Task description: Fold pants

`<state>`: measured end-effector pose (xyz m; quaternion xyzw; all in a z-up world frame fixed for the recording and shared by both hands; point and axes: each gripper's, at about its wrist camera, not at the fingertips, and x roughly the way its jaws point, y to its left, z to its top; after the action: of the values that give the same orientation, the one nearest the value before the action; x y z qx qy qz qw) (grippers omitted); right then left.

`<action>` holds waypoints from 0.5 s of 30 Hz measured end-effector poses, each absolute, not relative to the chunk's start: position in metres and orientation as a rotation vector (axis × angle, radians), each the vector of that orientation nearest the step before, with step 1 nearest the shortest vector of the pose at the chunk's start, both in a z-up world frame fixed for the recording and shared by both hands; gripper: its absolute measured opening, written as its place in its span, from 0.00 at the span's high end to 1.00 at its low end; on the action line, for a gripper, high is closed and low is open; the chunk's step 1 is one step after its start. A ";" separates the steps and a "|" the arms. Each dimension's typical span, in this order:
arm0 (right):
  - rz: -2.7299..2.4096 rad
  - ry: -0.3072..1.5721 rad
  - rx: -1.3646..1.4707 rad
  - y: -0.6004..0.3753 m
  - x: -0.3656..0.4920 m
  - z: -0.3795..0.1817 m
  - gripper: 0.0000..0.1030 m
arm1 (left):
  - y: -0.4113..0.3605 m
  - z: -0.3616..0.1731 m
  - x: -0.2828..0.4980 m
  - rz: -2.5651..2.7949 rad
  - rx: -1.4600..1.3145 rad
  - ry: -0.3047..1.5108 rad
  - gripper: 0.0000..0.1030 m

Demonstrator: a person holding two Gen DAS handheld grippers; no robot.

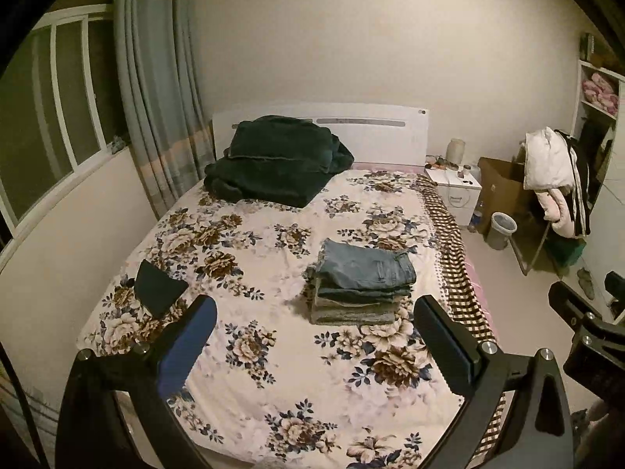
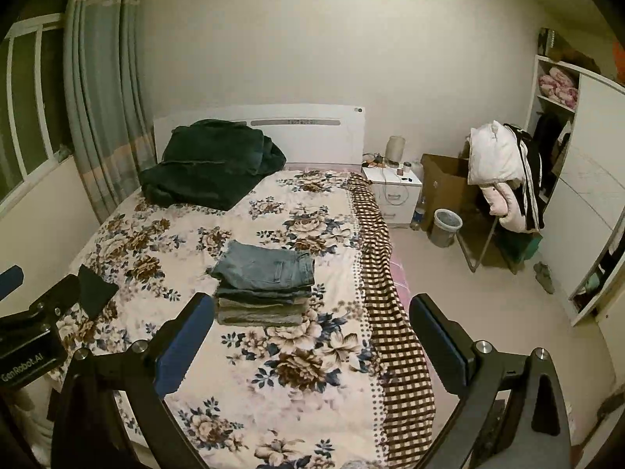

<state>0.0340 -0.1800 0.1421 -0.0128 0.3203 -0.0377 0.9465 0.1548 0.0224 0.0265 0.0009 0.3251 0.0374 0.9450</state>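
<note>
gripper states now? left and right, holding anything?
Left gripper: open, holding nothing, held above the bed.
Right gripper: open, holding nothing, also above the bed, near the stack of folded pants.

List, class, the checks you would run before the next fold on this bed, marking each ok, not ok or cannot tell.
1. Left gripper open, empty: ok.
2. Right gripper open, empty: ok.
3. Stack of folded blue and grey pants tidy: ok.
4. Unfolded pants laid out on the floral bedsheet: not ok.
5. Small dark folded cloth apart from the stack: ok.
6. Dark green blanket pile hides pants: cannot tell.
</note>
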 end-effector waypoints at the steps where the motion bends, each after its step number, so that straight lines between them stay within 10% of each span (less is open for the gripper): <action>1: -0.075 0.654 -0.021 -0.179 0.032 0.143 0.01 | 0.023 0.026 0.154 0.081 0.006 0.660 0.00; 15: -0.050 0.689 -0.004 -0.176 0.037 0.139 0.00 | 0.026 0.022 0.148 0.089 0.014 0.675 0.00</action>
<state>0.0371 -0.1755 0.1386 -0.0018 0.3378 -0.0247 0.9409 0.1483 0.0265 0.0215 0.0067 0.3308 0.0436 0.9427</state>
